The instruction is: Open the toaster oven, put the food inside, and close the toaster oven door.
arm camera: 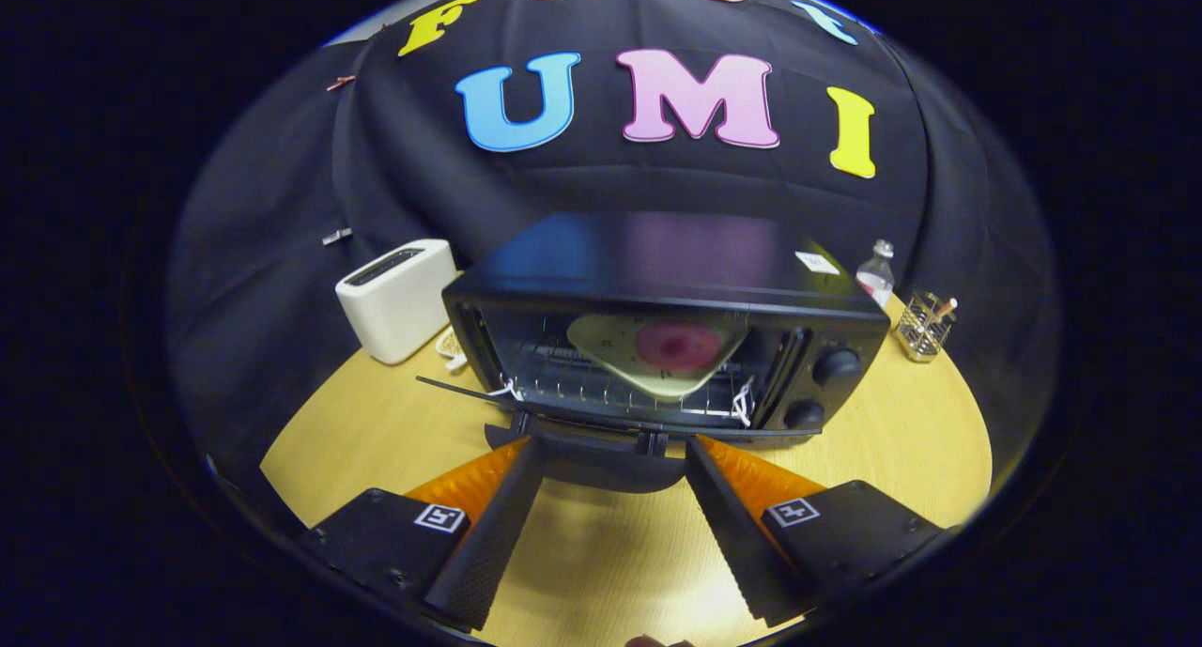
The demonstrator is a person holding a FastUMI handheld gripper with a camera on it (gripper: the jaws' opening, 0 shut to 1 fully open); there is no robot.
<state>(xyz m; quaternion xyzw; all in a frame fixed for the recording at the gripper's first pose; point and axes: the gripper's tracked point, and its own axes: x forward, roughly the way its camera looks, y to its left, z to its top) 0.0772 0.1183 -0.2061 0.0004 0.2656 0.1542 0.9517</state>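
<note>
The single view rides on the gripper (606, 445) and looks forward along its two fingers, which rise from six o'clock and spread apart toward the oven (667, 332). The camera sits low over the table (901, 440), tilted slightly down, so bare tabletop lies between the fingers. It faces the oven's front squarely and from near: the oven stands at the centre, its open door (582, 431) just at the fingertips. The fisheye bends the edges, curving the table rim. A toaster (396, 298) lies at ten o'clock of the oven, a bottle (876, 273) and rack (923, 326) at two o'clock, the wall (282, 253) at twelve.
</note>
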